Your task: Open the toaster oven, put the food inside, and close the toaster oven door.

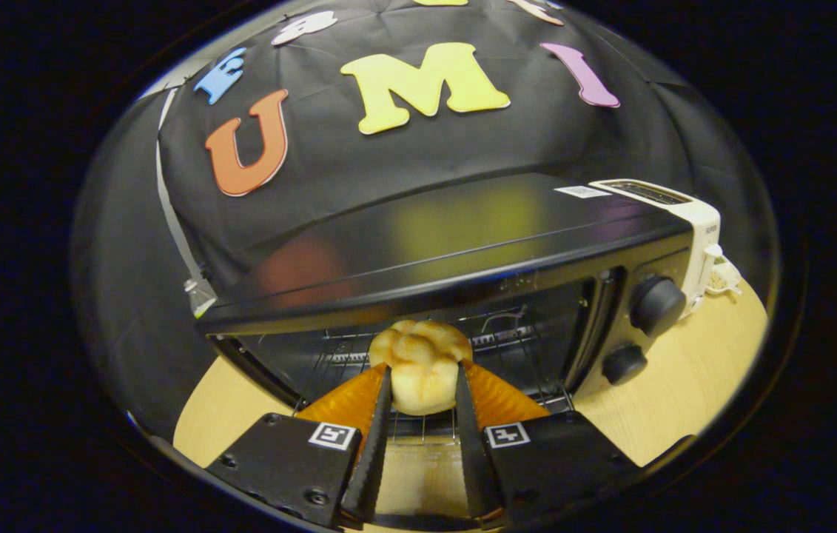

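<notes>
Toaster oven stands open on the bench, its dropped door mostly hidden beneath the hand-held gripper, and two knobs show on its right panel. The gripper's fingers clamp a pale bread roll from both sides, at the oven's mouth above the wire rack. A white toaster is partly cut off behind the oven.

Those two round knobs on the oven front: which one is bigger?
The upper knob is the bigger. The lower knob sits just beneath it on the toaster oven, right of the open cavity, where the tool holds the bread roll.
</notes>
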